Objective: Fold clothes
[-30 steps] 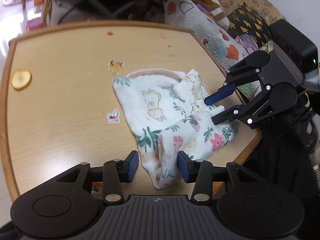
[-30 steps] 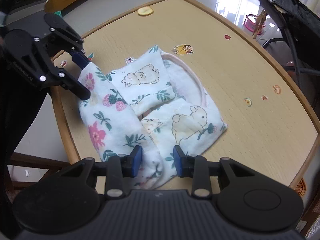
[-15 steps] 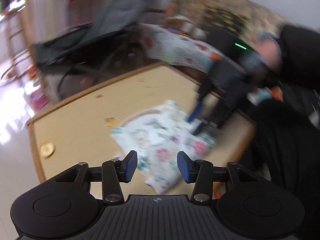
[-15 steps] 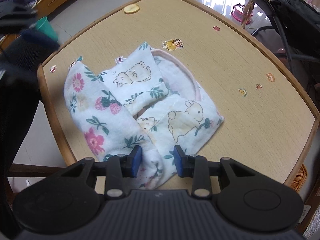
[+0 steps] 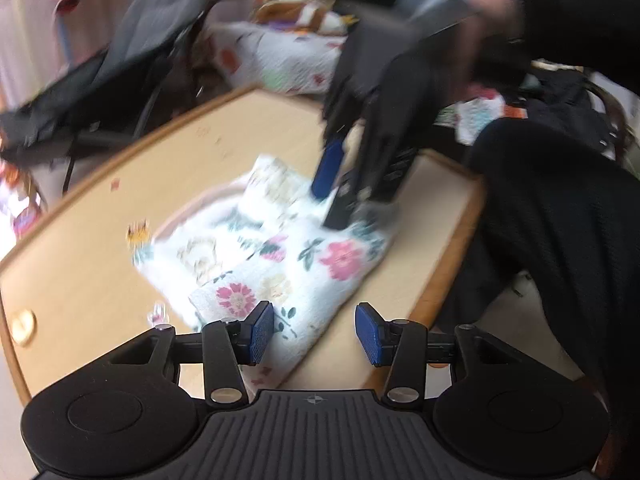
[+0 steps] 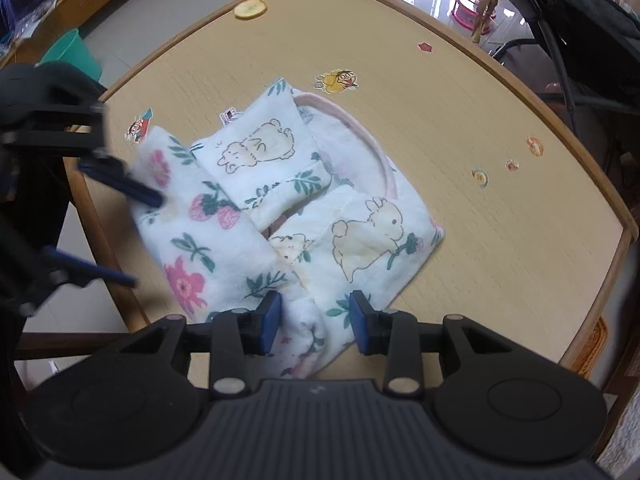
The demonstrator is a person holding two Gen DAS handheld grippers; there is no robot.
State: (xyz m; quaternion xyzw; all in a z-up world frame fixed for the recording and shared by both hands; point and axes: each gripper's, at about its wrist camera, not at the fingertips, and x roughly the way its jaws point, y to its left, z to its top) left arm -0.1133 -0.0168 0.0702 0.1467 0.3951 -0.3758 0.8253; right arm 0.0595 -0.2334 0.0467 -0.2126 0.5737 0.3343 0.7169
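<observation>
A white baby garment (image 6: 280, 200) with rabbit and flower prints lies partly folded on the round wooden table (image 6: 460, 112). It also shows, blurred, in the left wrist view (image 5: 280, 248). My right gripper (image 6: 314, 322) is open, its pads on either side of the garment's near corner. In the left wrist view the right gripper (image 5: 340, 196) points down at the far corner. My left gripper (image 5: 314, 334) is open and empty, above the garment's floral end. From the right wrist view the left gripper (image 6: 116, 232) is blurred at the garment's left edge.
Stickers (image 6: 336, 80) dot the tabletop. A yellow round piece (image 6: 250, 9) lies near the far rim. A dark folding chair (image 6: 580, 40) stands at the far right. A green bucket (image 6: 72, 54) sits on the floor at left. The person's dark clothing (image 5: 560, 240) fills the right.
My left gripper let go of the garment's floral end, pulled away, then swung back toward the garment, still open. The right gripper stayed at the near corner.
</observation>
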